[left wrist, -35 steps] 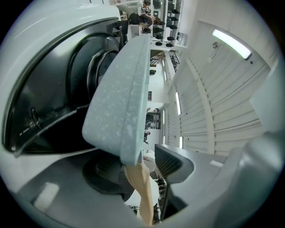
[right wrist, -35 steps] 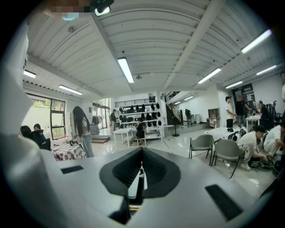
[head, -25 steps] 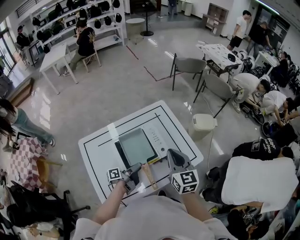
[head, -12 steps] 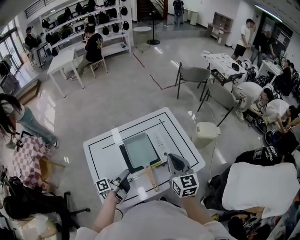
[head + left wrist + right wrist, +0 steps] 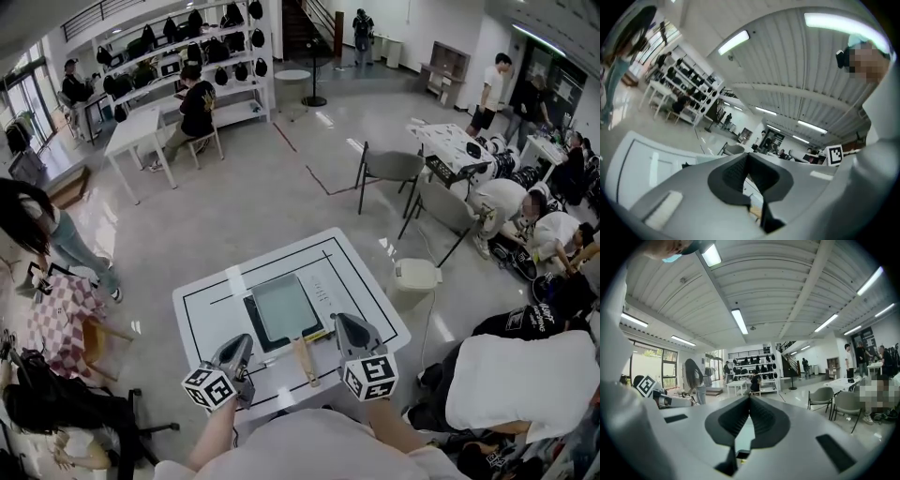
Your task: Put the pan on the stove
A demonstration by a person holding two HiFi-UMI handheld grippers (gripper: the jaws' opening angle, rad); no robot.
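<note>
Currently I am holding left gripper [image 5: 238,349] and right gripper [image 5: 345,327] pinched together, six o'clock of rectangular grey pan [image 5: 284,307] sitting on black stove [image 5: 266,344].

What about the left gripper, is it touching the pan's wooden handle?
Apart. The head view shows bare white table between the left gripper and the pan's handle. The left gripper view shows its jaws shut on nothing.

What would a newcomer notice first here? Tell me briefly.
The grey square pan sits on the stove, mid-table, its wooden handle toward the person. Flanking the handle, the left gripper, fingers just closed on nothing, and the right gripper, also shut, hover empty.
</note>
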